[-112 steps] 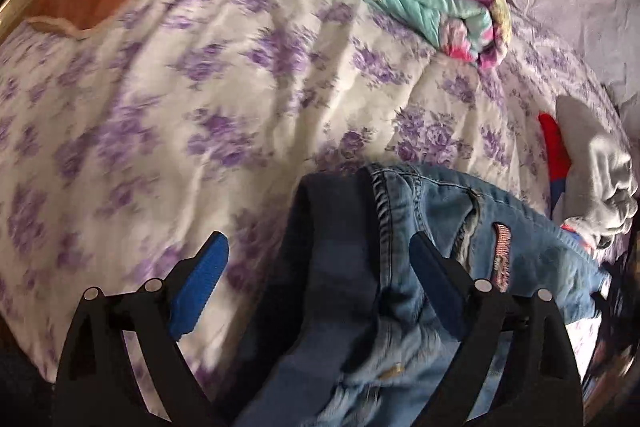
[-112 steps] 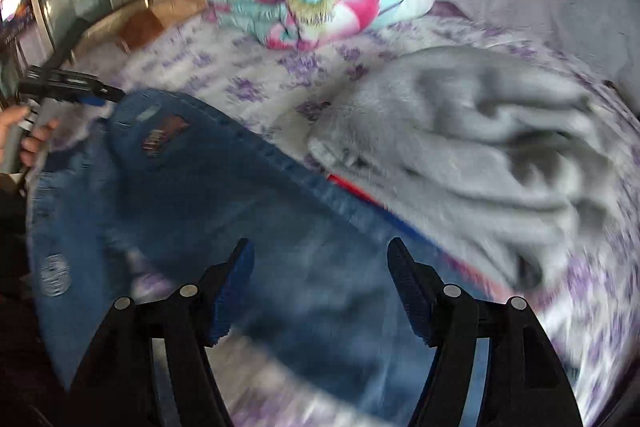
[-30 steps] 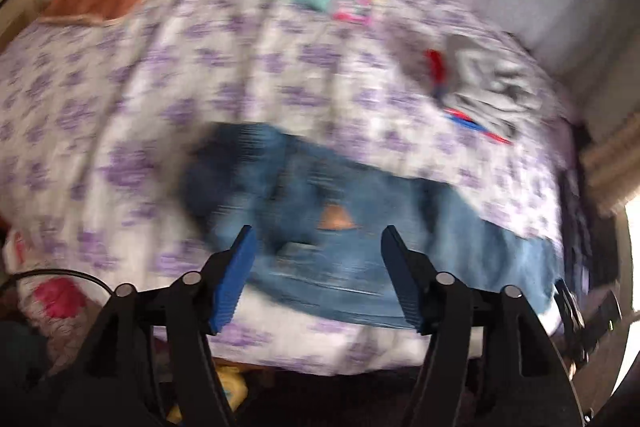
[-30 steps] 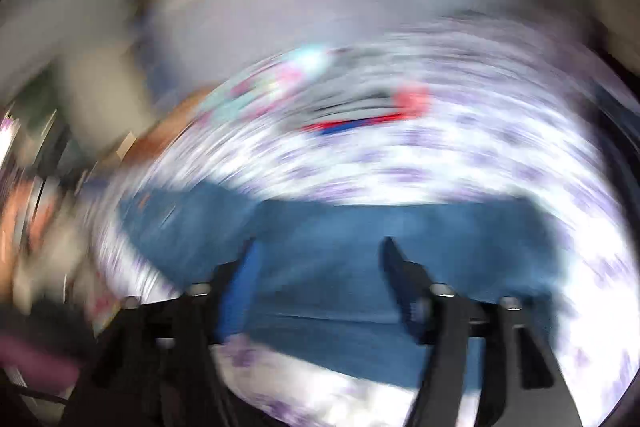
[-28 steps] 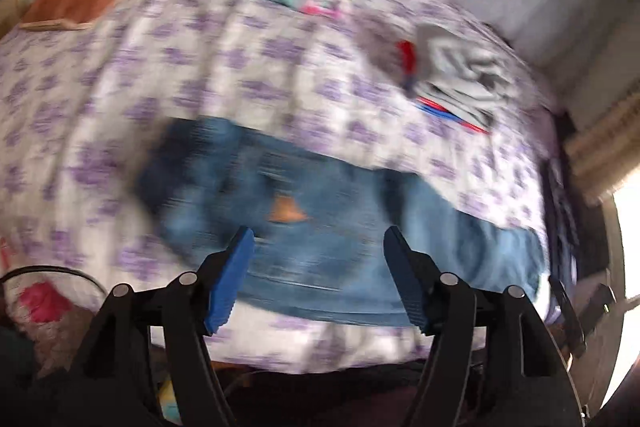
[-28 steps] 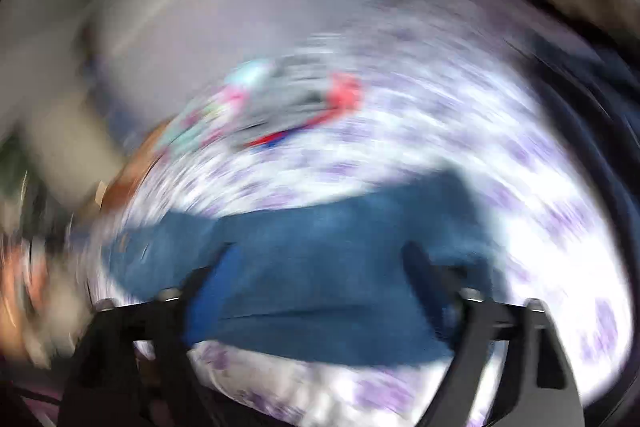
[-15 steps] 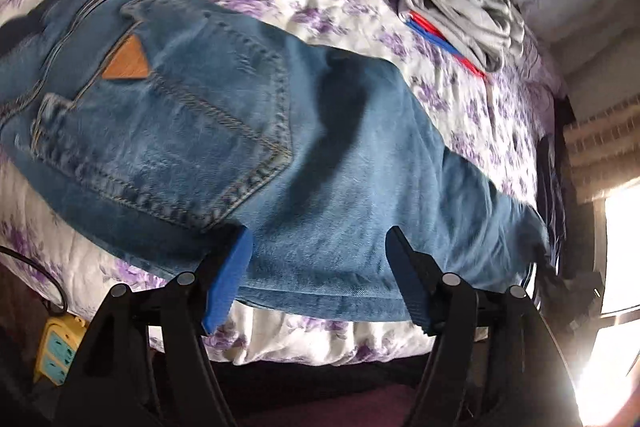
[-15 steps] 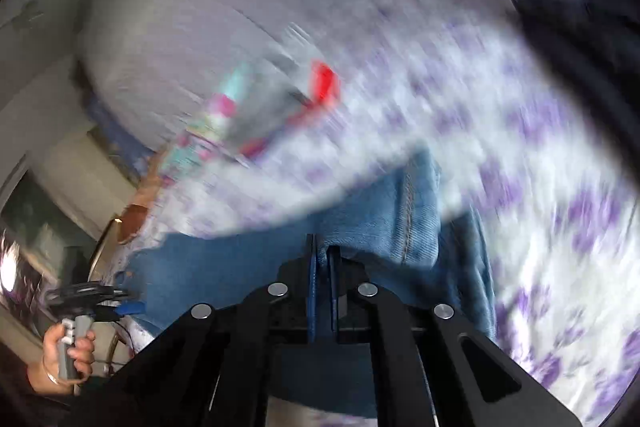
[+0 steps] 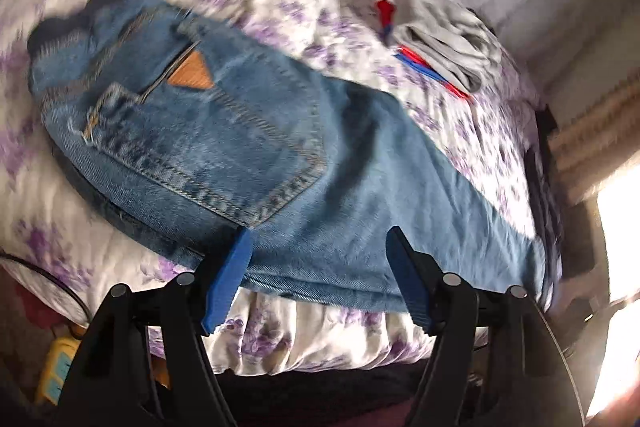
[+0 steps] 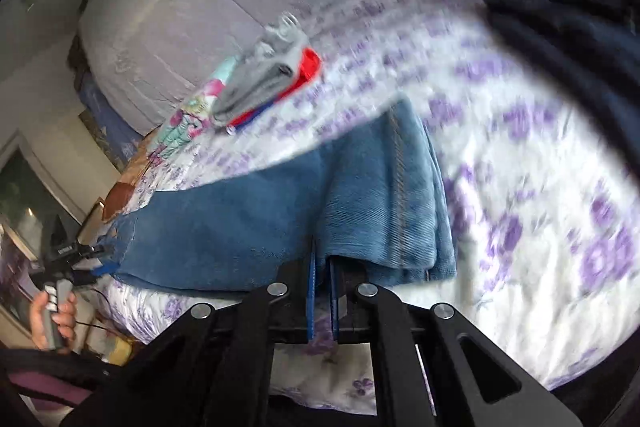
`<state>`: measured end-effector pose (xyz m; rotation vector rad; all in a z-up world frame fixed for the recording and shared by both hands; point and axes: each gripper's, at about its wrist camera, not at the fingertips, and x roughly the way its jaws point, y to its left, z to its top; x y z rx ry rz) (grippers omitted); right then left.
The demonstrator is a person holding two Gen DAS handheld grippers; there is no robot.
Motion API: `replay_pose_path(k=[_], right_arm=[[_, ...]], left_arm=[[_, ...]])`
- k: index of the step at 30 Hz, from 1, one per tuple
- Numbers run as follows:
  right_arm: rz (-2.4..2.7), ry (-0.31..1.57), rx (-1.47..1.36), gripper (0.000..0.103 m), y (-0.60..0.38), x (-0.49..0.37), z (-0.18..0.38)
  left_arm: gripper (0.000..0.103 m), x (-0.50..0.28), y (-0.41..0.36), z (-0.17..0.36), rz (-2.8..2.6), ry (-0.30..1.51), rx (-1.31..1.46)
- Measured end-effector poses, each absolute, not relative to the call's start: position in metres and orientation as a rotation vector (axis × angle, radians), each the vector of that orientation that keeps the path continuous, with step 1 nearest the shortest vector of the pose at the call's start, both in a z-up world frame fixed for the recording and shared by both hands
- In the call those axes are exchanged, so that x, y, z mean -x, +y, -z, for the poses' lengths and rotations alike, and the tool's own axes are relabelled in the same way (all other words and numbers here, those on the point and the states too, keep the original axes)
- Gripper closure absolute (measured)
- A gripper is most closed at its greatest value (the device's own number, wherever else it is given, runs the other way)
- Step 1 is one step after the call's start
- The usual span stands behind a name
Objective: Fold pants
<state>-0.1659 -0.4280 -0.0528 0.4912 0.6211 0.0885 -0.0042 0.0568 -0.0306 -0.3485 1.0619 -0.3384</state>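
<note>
Where right claw (image 10: 322,267) pinches, jeans (image 10: 280,211) hidden

Floral-sheeted bed (image 9: 328,7) beside a bright window (image 9: 618,223).

My left gripper (image 9: 320,279) is showing two black arms with round silver screws and flat blue pads (image 9: 228,283) with small teeth along the edge. My right gripper (image 10: 322,297) is looking the same: black frame, silver screws, thin blue pads. My hand (image 10: 52,319) is showing bare skin around a grey handle.
</note>
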Motion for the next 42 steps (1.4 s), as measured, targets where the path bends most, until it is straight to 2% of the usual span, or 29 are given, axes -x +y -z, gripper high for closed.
replay_pose_path(k=[1,3,5,7,9,12,14,17,20,22,25,27,28,30,33,39,41,42], right_arm=[[-0.078,0.632,-0.486,0.097,-0.427,0.165,0.053],[-0.056,0.693,-0.525,0.098,-0.436,0.163,0.066],[-0.054,0.718,-0.534,0.098,-0.439,0.170,0.072],[-0.033,0.732,-0.490,0.095,-0.433,0.174,0.063],[0.023,0.717,-0.458,0.077,-0.435,0.185,0.049],[0.137,0.619,-0.363,0.075,-0.435,0.207,0.015],[0.111,0.527,-0.358,0.075,-0.435,0.216,-0.006],[0.060,0.508,-0.332,0.075,-0.431,0.200,-0.017],[0.046,0.621,-0.389,0.075,-0.436,0.172,0.006],[0.062,0.803,-0.468,0.079,-0.445,0.155,0.050],[0.036,0.782,-0.424,0.082,-0.443,0.167,0.057],[0.032,0.731,-0.420,0.071,-0.436,0.169,0.034],[-0.019,0.698,-0.397,0.070,-0.427,0.166,0.021],[-0.138,0.673,-0.319,0.065,-0.395,0.140,-0.006],[-0.359,0.717,-0.295,0.065,-0.344,0.080,-0.024],[-0.653,0.951,-0.259,0.065,-0.226,-0.065,-0.011],[-0.696,1.062,-0.244,0.068,-0.194,-0.100,0.008],[-0.722,1.105,-0.237,0.075,-0.183,-0.109,0.016]], left_arm=[[0.028,0.007,0.053,0.029,0.362,1.061,0.326],[0.027,0.009,0.048,0.037,0.366,1.088,0.266],[0.035,0.006,0.054,0.054,0.355,1.121,0.269],[0.037,0.006,0.061,0.059,0.356,1.117,0.297],[0.037,0.011,0.058,0.052,0.356,1.116,0.270],[0.035,0.021,0.047,0.034,0.373,1.076,0.181],[0.031,0.027,0.033,0.017,0.416,1.014,0.136],[0.021,0.023,0.005,0.004,0.510,0.957,0.120],[0.021,0.012,-0.021,0.029,0.548,1.024,0.086],[0.024,0.003,-0.022,0.063,0.527,1.125,0.073],[0.025,0.013,-0.013,0.067,0.557,1.091,0.074],[0.025,0.014,0.000,0.064,0.578,1.088,0.134],[0.025,0.014,0.004,0.061,0.578,1.084,0.155],[0.025,0.017,0.006,0.050,0.546,1.033,0.119],[0.022,0.018,-0.002,0.040,0.477,0.938,0.009],[0.022,-0.001,-0.003,0.058,0.406,0.973,-0.013],[0.022,0.003,-0.005,0.061,0.409,0.972,-0.059],[0.021,0.004,-0.005,0.063,0.412,0.978,-0.073]])
